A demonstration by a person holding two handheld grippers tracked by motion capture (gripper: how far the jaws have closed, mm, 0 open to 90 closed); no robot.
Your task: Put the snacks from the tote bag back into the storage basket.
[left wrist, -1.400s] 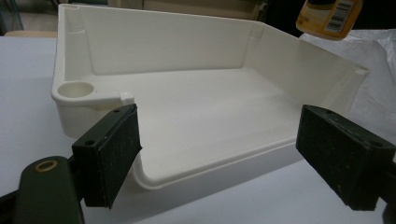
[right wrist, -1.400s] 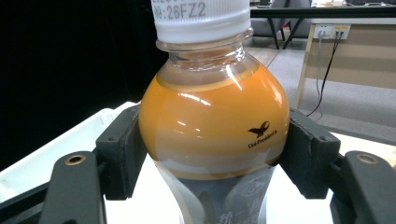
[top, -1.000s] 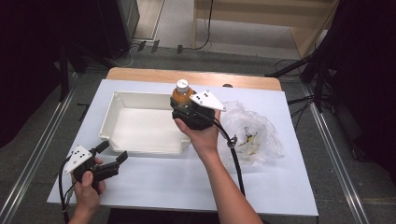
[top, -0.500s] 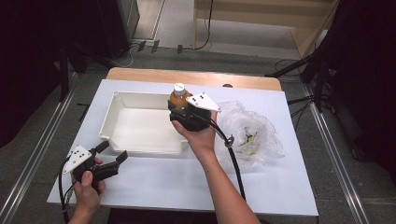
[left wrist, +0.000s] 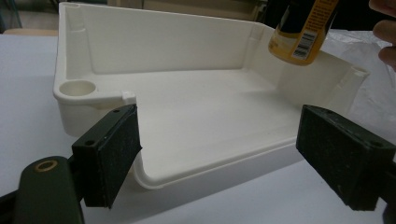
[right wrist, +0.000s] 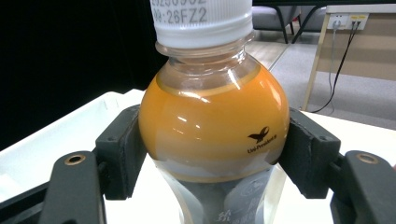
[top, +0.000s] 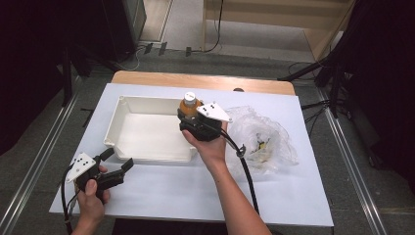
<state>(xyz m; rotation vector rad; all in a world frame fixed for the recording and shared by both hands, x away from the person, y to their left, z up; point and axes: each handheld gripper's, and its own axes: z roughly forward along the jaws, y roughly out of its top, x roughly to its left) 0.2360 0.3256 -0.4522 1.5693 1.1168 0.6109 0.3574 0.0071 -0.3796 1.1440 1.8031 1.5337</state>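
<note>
A: What does the bottle (right wrist: 210, 121) look like?

B: Clear plastic, white screw cap with printed code, orange drink filling the rounded shoulder, a small black bird logo on the side. In the left tool's view its lower part carries a yellow label with a barcode.

A: Where is it?

B: Upright in the right tool (top: 195, 117), whose jaws are clamped on its shoulder from both sides. It hangs over the tray's (top: 120, 128) right end, clear of the tray floor.

A: And the tray?

B: White, rectangular, with raised walls and a round pocket in one corner. Nothing lies on its floor.

A: Other containers?

B: A crumpled clear bag (top: 266, 142) lies just right of the tray on the table (top: 195, 191), with something small, yellow and dark inside; I can't tell what.

A: The left tool (top: 119, 166)?

B: Jaws spread wide, empty, low over the table near the tray's near-left corner, pointing at it.
</note>
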